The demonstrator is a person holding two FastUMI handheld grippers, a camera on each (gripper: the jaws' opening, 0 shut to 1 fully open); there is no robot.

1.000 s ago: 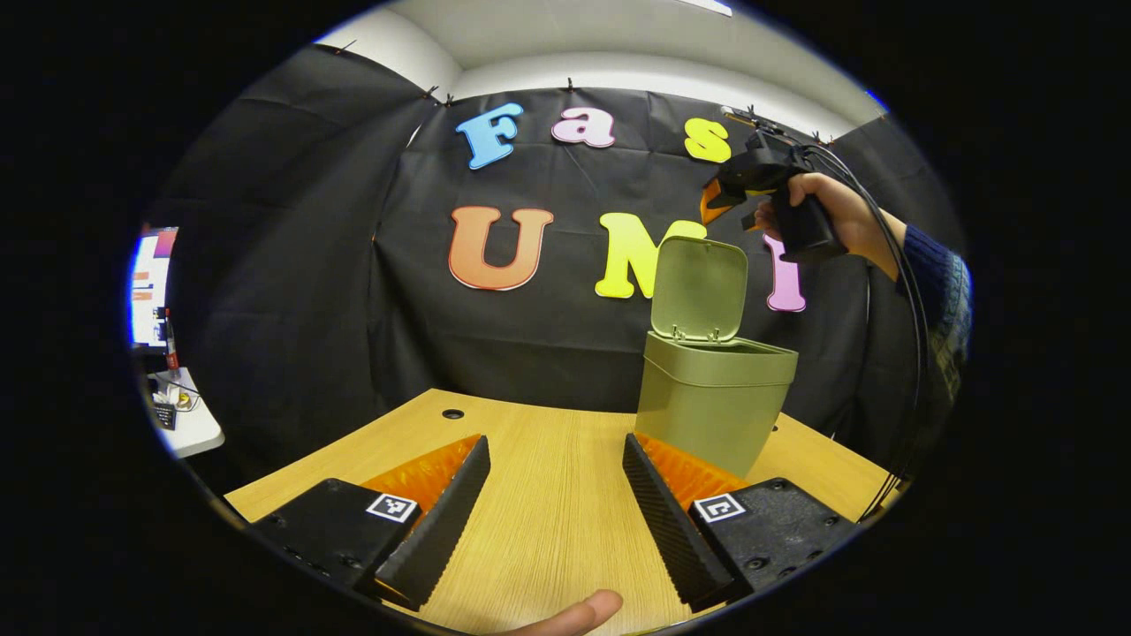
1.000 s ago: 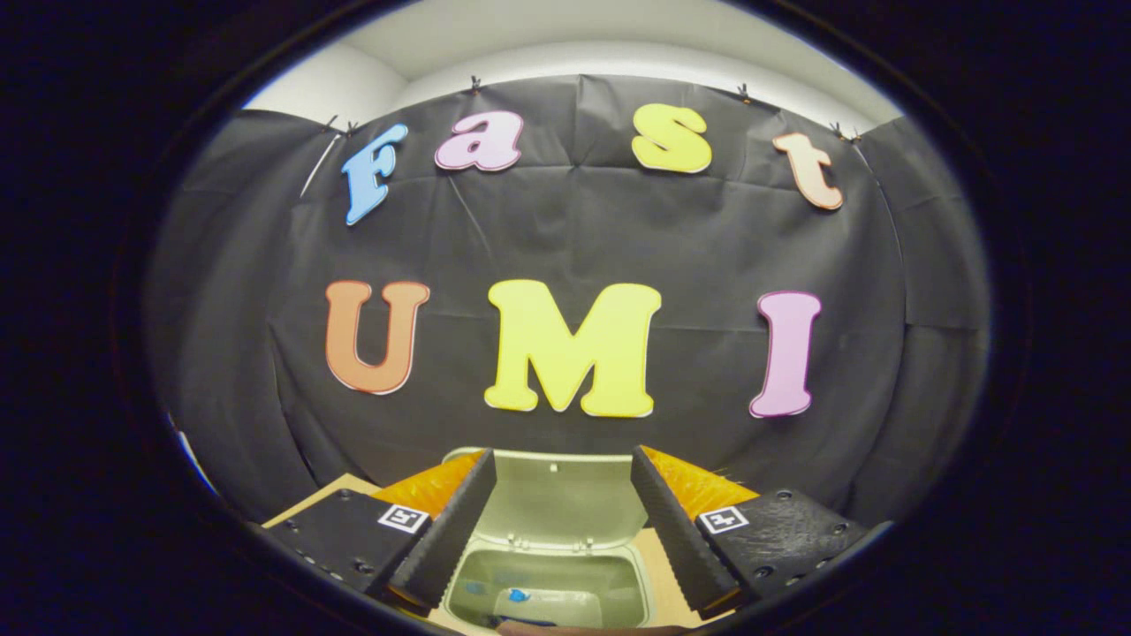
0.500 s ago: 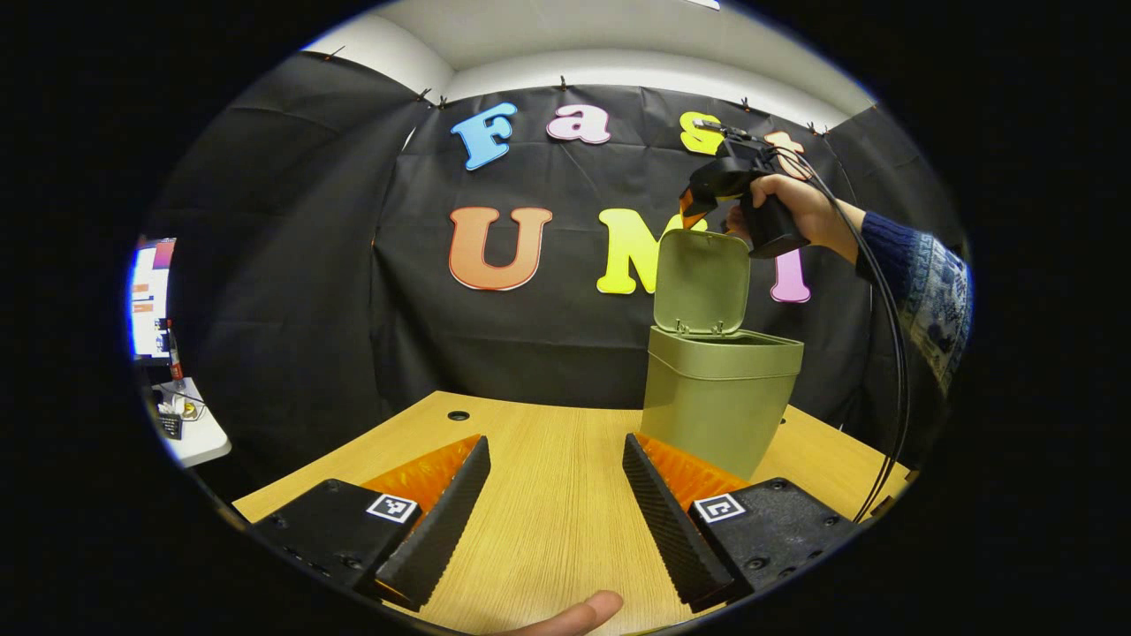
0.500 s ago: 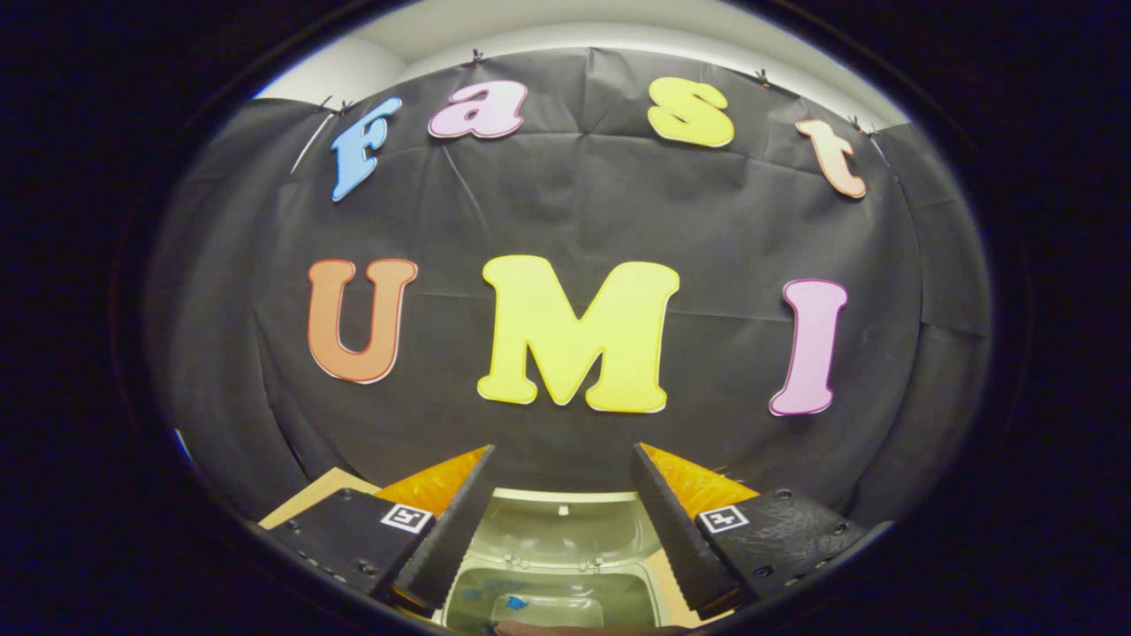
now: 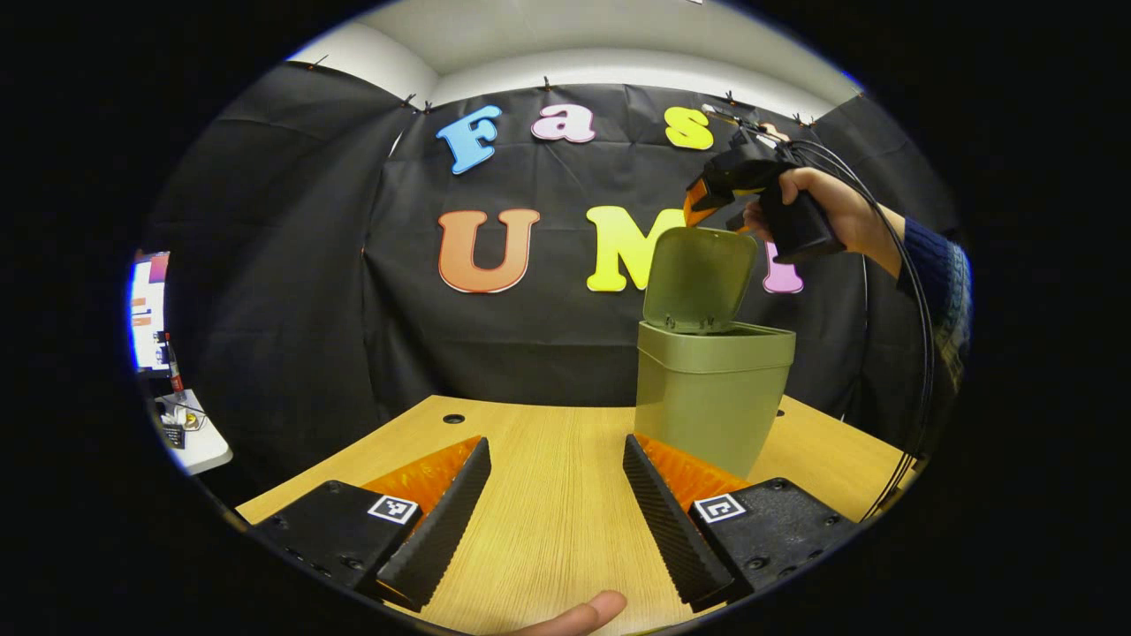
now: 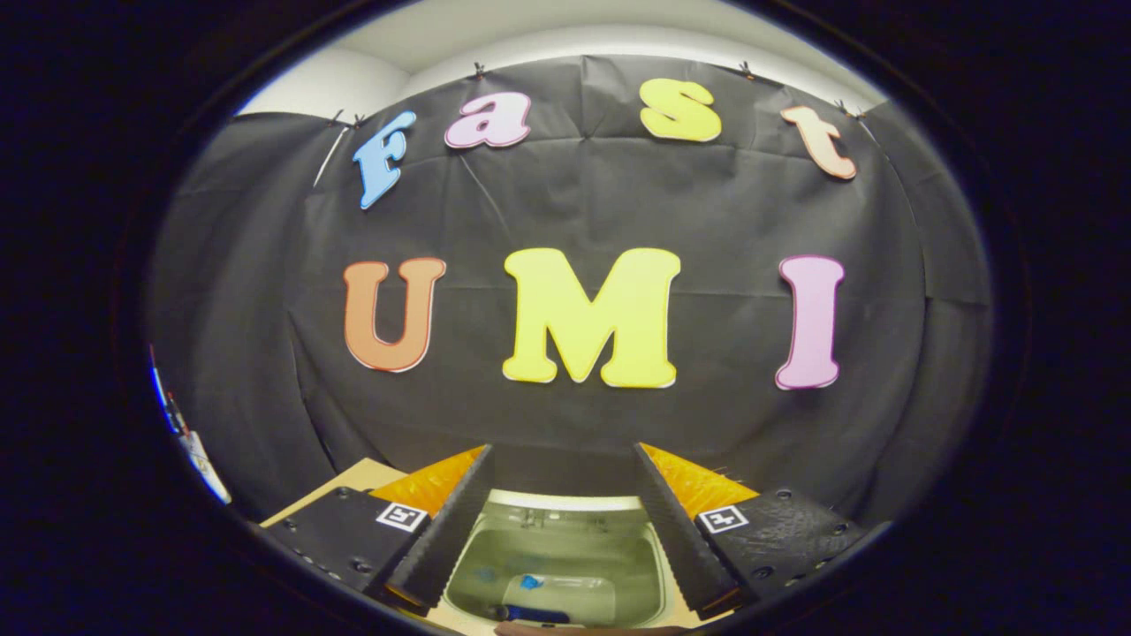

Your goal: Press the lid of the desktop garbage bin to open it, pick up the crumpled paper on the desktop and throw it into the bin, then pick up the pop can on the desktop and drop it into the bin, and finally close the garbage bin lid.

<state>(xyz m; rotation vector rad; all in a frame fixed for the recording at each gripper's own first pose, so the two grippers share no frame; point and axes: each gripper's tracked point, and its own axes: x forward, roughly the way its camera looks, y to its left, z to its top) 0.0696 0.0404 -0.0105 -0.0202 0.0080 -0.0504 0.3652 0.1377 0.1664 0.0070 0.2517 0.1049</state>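
left gripper (image 5: 557, 477): fingers apart, empty, low over desk (image 5: 548, 530) | right gripper (image 6: 561, 495): fingers apart, above open bin (image 5: 711, 397), at tilted lid (image 5: 700, 278)

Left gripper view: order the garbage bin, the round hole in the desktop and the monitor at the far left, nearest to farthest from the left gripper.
1. The garbage bin, just beyond the left gripper, ahead to the right, lid up.
2. The round hole, near the desktop's far edge, ahead to the left.
3. The monitor, off the desktop at the far left.
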